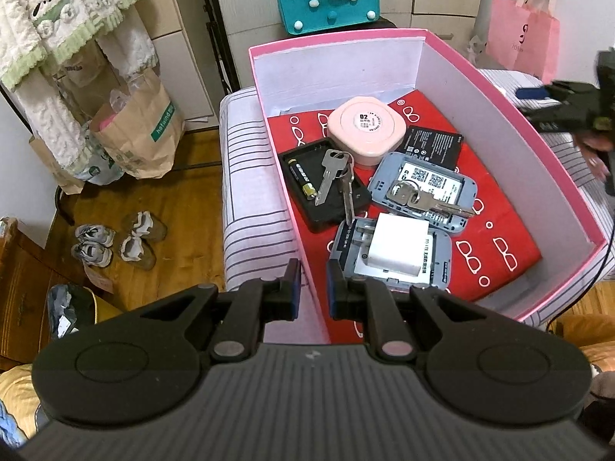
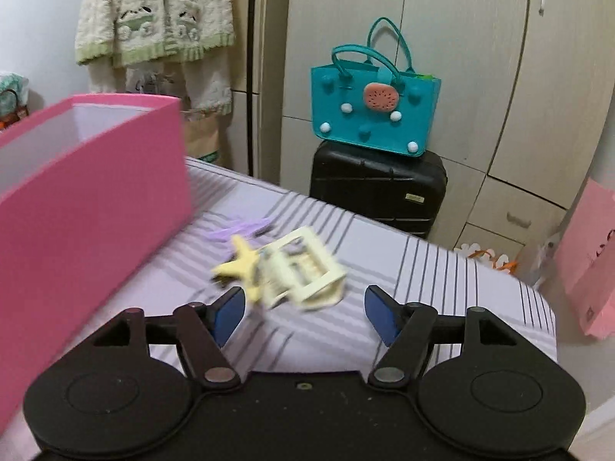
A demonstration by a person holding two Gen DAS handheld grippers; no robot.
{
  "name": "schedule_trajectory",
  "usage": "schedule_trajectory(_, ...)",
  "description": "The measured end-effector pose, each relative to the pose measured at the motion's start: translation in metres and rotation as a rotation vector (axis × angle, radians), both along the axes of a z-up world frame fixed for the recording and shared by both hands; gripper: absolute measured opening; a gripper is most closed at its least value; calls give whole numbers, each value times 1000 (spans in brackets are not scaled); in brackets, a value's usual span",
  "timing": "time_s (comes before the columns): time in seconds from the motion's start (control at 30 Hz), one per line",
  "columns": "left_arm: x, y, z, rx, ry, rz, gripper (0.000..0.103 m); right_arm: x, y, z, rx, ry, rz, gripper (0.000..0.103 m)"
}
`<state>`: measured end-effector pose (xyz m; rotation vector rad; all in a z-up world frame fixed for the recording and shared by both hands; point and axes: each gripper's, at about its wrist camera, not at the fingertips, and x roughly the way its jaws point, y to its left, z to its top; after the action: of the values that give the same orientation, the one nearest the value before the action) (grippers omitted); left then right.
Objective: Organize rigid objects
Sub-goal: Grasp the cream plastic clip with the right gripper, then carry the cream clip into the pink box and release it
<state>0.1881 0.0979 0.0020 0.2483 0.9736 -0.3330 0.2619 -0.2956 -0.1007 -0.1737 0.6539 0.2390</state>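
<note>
The right gripper (image 2: 303,313) stood with its blue pads (image 2: 230,315) wide apart and nothing between them, hanging low over the striped bed (image 2: 442,280). Just ahead of it lay a small heap of hair clips: a cream rectangular claw clip (image 2: 303,269), a yellow star-shaped clip (image 2: 240,263) touching its left side, and a purple clip (image 2: 246,228) a little further back, all blurred. To the left of the heap rose the outer wall of the pink box (image 2: 96,192).

The left gripper (image 1: 313,288) was clenched across the near wall of that pink box (image 1: 384,34), one finger outside and one inside, apparently steadying it. Inside, on a red sheet printed with spectacles (image 1: 499,230), lay a pink rounded case (image 1: 365,125), a black tray (image 1: 326,192) holding a battery (image 1: 301,176) and a bunch of keys (image 1: 334,176), a flat black battery pack (image 1: 432,144), a grey device (image 1: 423,184) with a second set of keys (image 1: 426,198) on it, and another grey device (image 1: 388,261) carrying a white charger plug (image 1: 396,246).

The step in hand looked like the reach for the next loose item to go into the box. The next move would call for lowering the open gripper around one clip, most likely the cream one nearest its centre, and closing on its frame without dragging the star clip along. The clip's open shape could let a pad slip through a gap.
</note>
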Motion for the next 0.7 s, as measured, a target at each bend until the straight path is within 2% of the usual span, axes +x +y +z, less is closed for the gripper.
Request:
schedule_trajectory(0.23, 1, 1, -1, 0, 5, -7, 12, 29, -7, -12, 124, 10, -29, 72)
schedule_trajectory(0.3, 1, 2, -1, -5, 8, -4, 13, 29, -5, -12, 144, 2, -26, 57)
schedule_trajectory(0.37, 2, 2, -1, -6, 9, -1, 13, 27, -3, -11, 141, 9, -43, 56)
schedule_trajectory(0.53, 1, 3, -1, -9, 9, 3, 12, 8, -4, 1, 155, -11, -85, 56)
schedule_trajectory(0.7, 2, 5, 0, -19, 10, 13, 12, -24, 4, 23, 143, -55, -61, 56)
